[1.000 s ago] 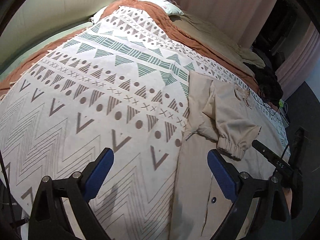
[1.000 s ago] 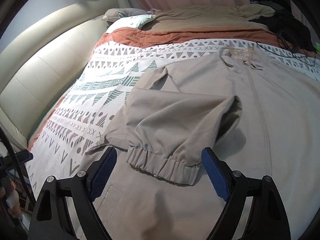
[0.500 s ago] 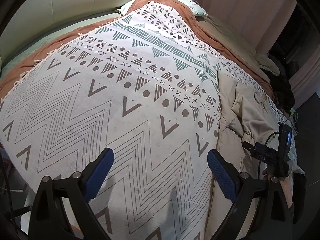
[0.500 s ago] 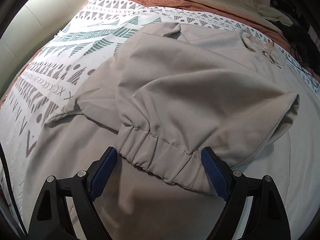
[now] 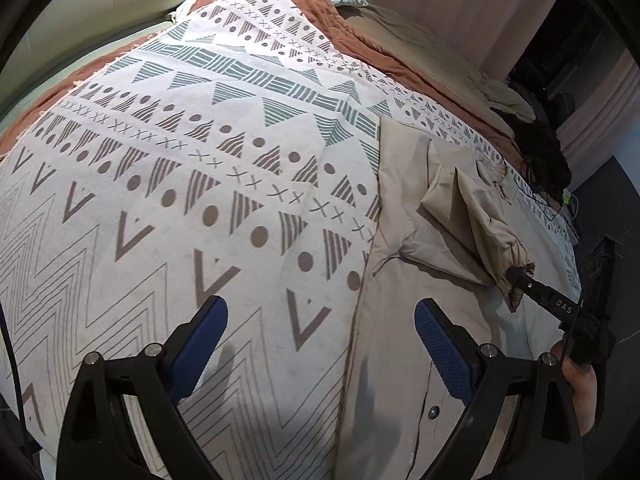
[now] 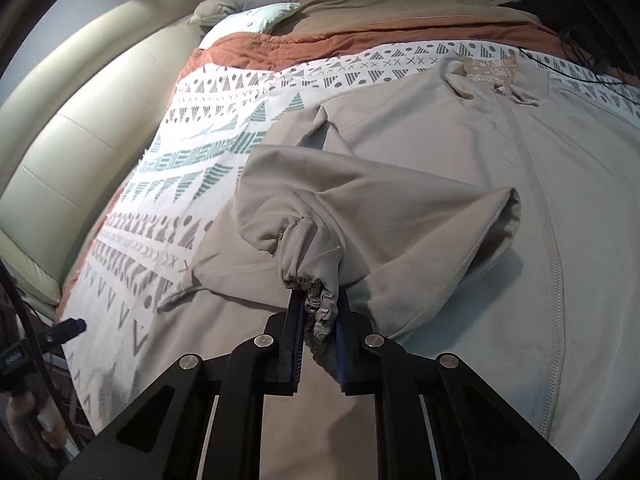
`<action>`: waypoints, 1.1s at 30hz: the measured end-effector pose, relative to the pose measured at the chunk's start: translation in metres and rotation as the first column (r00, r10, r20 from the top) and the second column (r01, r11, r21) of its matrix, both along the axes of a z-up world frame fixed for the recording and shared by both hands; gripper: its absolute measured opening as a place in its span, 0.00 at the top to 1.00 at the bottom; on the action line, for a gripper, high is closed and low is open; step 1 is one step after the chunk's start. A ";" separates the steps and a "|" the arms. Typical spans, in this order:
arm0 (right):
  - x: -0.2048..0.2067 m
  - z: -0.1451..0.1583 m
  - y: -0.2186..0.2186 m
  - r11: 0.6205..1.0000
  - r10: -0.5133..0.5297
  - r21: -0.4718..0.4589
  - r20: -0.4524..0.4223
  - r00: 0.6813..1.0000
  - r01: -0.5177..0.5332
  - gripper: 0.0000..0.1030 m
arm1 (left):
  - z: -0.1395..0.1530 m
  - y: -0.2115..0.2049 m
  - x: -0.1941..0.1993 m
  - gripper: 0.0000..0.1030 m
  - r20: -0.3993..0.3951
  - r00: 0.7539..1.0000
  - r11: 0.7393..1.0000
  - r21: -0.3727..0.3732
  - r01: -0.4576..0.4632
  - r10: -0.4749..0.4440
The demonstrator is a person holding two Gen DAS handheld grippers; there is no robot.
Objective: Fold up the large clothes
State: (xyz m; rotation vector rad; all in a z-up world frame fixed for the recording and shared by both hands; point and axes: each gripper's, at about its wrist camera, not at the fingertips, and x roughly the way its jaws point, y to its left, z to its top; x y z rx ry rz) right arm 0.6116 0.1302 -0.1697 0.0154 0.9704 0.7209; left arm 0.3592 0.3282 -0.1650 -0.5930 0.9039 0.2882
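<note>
The beige jacket [image 6: 440, 168] lies zip-up on the patterned bedspread [image 5: 200, 200]. The right gripper [image 6: 319, 312] pinches the gathered sleeve cuff [image 6: 316, 256] (a sensible handle); the cloth looks soft and light. The left gripper [image 5: 320, 340] hovers spread, near the jacket's left edge.

I read only one marking: the white letters "DAS" printed on the black finger of the right gripper [image 5: 516, 276], seen at the left wrist view's right edge.
</note>
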 end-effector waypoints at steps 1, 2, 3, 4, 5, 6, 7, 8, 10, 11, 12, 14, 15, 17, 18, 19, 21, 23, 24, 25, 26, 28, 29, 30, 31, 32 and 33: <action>0.000 0.003 -0.007 1.000 -0.003 0.029 -0.009 1.000 0.003 0.91 | 0.000 -0.003 0.006 0.06 -0.001 1.000 1.000 0.002 0.008 -0.008; 0.001 0.007 -0.015 0.998 -0.008 0.059 -0.015 1.000 0.008 0.91 | 0.000 -0.005 0.011 0.06 -0.002 1.000 1.000 0.003 0.016 -0.016; 0.002 0.011 -0.024 0.996 -0.016 0.093 -0.021 1.000 0.017 0.91 | 0.000 -0.008 0.016 0.06 -0.005 1.000 1.000 0.005 0.022 -0.022; 0.002 0.015 -0.035 0.991 -0.022 0.128 -0.028 0.999 0.026 0.91 | 0.000 -0.011 0.021 0.06 -0.008 1.000 1.000 0.009 0.028 -0.028; 0.003 0.018 -0.045 0.986 -0.028 0.163 -0.036 0.999 0.034 0.91 | -0.001 -0.013 0.026 0.06 -0.012 0.999 0.999 0.012 0.034 -0.034; 0.004 0.021 -0.055 0.979 -0.036 0.200 -0.048 0.998 0.044 0.91 | -0.002 -0.016 0.031 0.06 -0.017 0.999 0.999 0.014 0.043 -0.043; 0.006 0.024 -0.065 0.971 -0.045 0.233 -0.059 0.997 0.058 0.93 | -0.003 -0.018 0.037 0.06 -0.024 0.998 0.999 0.018 0.051 -0.051; 0.007 0.025 -0.078 0.963 -0.055 0.259 -0.066 0.996 0.070 0.93 | -0.005 -0.021 0.042 0.06 -0.034 0.998 0.998 0.025 0.059 -0.058; 0.009 0.026 -0.099 0.943 -0.073 0.318 -0.090 0.993 0.098 0.93 | -0.010 -0.027 0.052 0.06 -0.060 0.995 0.996 0.044 0.079 -0.076; 0.010 0.025 -0.111 0.933 -0.084 0.341 -0.099 0.992 0.113 0.94 | -0.013 -0.030 0.058 0.06 -0.076 0.993 0.995 0.055 0.089 -0.085; 0.011 0.025 -0.122 0.924 -0.097 0.361 -0.103 0.990 0.128 0.94 | -0.017 -0.032 0.063 0.06 -0.092 0.991 0.993 0.066 0.099 -0.093; 0.014 0.022 -0.139 0.906 -0.127 0.391 -0.114 0.985 0.162 0.94 | -0.024 -0.037 0.072 0.06 -0.127 0.987 0.990 0.086 0.114 -0.103; 0.015 0.020 -0.148 0.895 -0.142 0.407 -0.125 0.982 0.182 0.94 | -0.028 -0.039 0.076 0.06 -0.140 0.984 0.988 0.094 0.119 -0.106; 0.017 0.017 -0.168 0.869 -0.186 0.437 -0.144 0.972 0.231 0.94 | -0.034 -0.043 0.084 0.06 -0.162 0.981 0.986 0.110 0.128 -0.109; 0.018 0.015 -0.180 0.854 -0.221 0.445 -0.154 0.963 0.267 0.94 | -0.036 -0.044 0.087 0.07 -0.170 0.979 0.984 0.120 0.133 -0.111; 0.018 0.014 -0.191 0.840 -0.261 0.448 -0.164 0.951 0.308 0.94 | -0.038 -0.045 0.090 0.10 -0.180 0.977 0.982 0.131 0.138 -0.113; 0.015 0.011 -0.210 0.812 -0.341 0.436 -0.183 0.922 0.387 0.94 | -0.044 -0.046 0.096 0.21 -0.213 0.971 0.979 0.144 0.144 -0.111; 0.017 0.006 -0.228 0.783 -0.406 0.424 -0.208 0.890 0.456 0.93 | -0.049 -0.045 0.100 0.21 -0.226 0.968 0.980 0.140 0.141 -0.107; 0.017 0.002 -0.235 0.769 -0.429 0.419 -0.223 0.875 0.483 0.93 | -0.051 -0.044 0.101 0.21 -0.229 0.968 0.980 0.142 0.138 -0.103; 0.019 -0.002 -0.242 0.766 -0.445 0.400 -0.235 0.864 0.504 0.93 | -0.053 -0.043 0.102 0.22 -0.233 0.968 0.980 0.146 0.134 -0.097; 0.020 -0.006 -0.246 0.767 -0.460 0.375 -0.246 0.853 0.521 0.91 | -0.054 -0.041 0.103 0.22 -0.234 0.968 0.980 0.149 0.130 -0.093; 0.021 -0.014 -0.253 0.760 -0.503 0.318 -0.265 0.822 0.567 0.82 | -0.055 -0.040 0.105 0.22 -0.234 0.968 0.981 0.152 0.123 -0.085; 0.020 -0.017 -0.258 0.753 -0.526 0.299 -0.260 0.810 0.586 0.60 | -0.055 -0.039 0.106 0.22 -0.235 0.968 0.981 0.154 0.122 -0.083; 0.019 -0.017 -0.261 0.751 -0.541 0.285 -0.254 0.802 0.596 0.39 | -0.054 -0.039 0.106 0.22 -0.235 0.969 0.980 0.157 0.122 -0.083; 0.018 -0.019 -0.264 0.748 -0.547 0.280 -0.252 0.798 0.602 0.03 | -0.054 -0.039 0.107 0.22 -0.236 0.968 0.980 0.160 0.122 -0.082; 0.015 -0.018 -0.265 0.743 -0.553 0.282 -0.251 0.794 0.607 0.00 | -0.054 -0.040 0.107 0.22 -0.237 0.968 0.979 0.163 0.123 -0.082; 0.014 -0.020 -0.267 0.740 -0.557 0.280 -0.255 0.790 0.612 0.00 | -0.054 -0.040 0.108 0.22 -0.238 0.968 0.979 0.165 0.123 -0.082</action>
